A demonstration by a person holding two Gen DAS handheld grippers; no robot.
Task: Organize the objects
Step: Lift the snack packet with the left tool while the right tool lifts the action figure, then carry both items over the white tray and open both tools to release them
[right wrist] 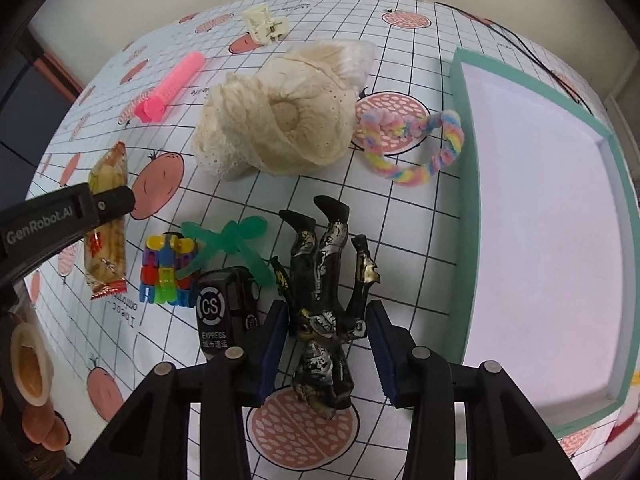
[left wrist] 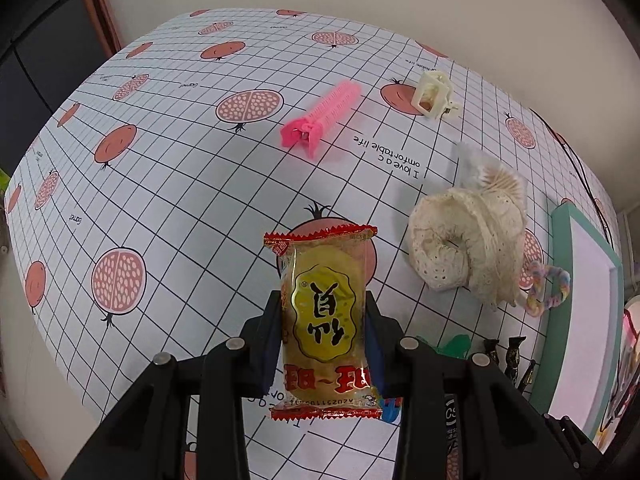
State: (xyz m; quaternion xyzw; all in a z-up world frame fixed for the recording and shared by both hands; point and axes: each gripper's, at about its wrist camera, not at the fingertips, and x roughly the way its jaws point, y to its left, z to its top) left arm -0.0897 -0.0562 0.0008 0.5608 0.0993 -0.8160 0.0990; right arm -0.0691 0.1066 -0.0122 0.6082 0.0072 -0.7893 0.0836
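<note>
Right now the tabletop (left wrist: 168, 184), covered in a gridded pomegranate-print cloth, is lying mostly bare on its left half in the left wrist view, with its far edge meeting a pale wall. Most of the things are crowding toward the right side, next to the teal-rimmed box (right wrist: 468, 208), whose white inside is standing open and unfilled.

The left gripper (left wrist: 324, 320) is holding a yellow snack packet (left wrist: 326, 316) with red crimped ends; its jaws are pressed against both long sides of the packet, which is raised above the cloth and hiding the ground under it. In the right wrist view the same packet (right wrist: 106, 220) is showing at the left, crossed by the black arm of the left gripper (right wrist: 64, 216).

The right gripper (right wrist: 328, 340) is hanging low over a black and gold figure (right wrist: 328, 312) lying on its back with its legs pointing away. Its jaws are standing wide apart, one on each side of the figure's body; whether the pads are touching it is hard to tell.

Just left of the figure a black tag marked CS (right wrist: 226, 312), a green plastic piece (right wrist: 232, 240) and a multicoloured block toy (right wrist: 166, 272) are lying close together, partly overlapping. Farther off, a cream lace hat (right wrist: 276, 128) is covering part of a clear bag, a pastel twisted loop (right wrist: 416, 148) is lying near the box wall, and a pink hair roller (right wrist: 172, 86) and a cream claw clip (right wrist: 264, 22) are lying well apart toward the far edge. Objects at the lower left corner of the right wrist view are cut off and unclear.
</note>
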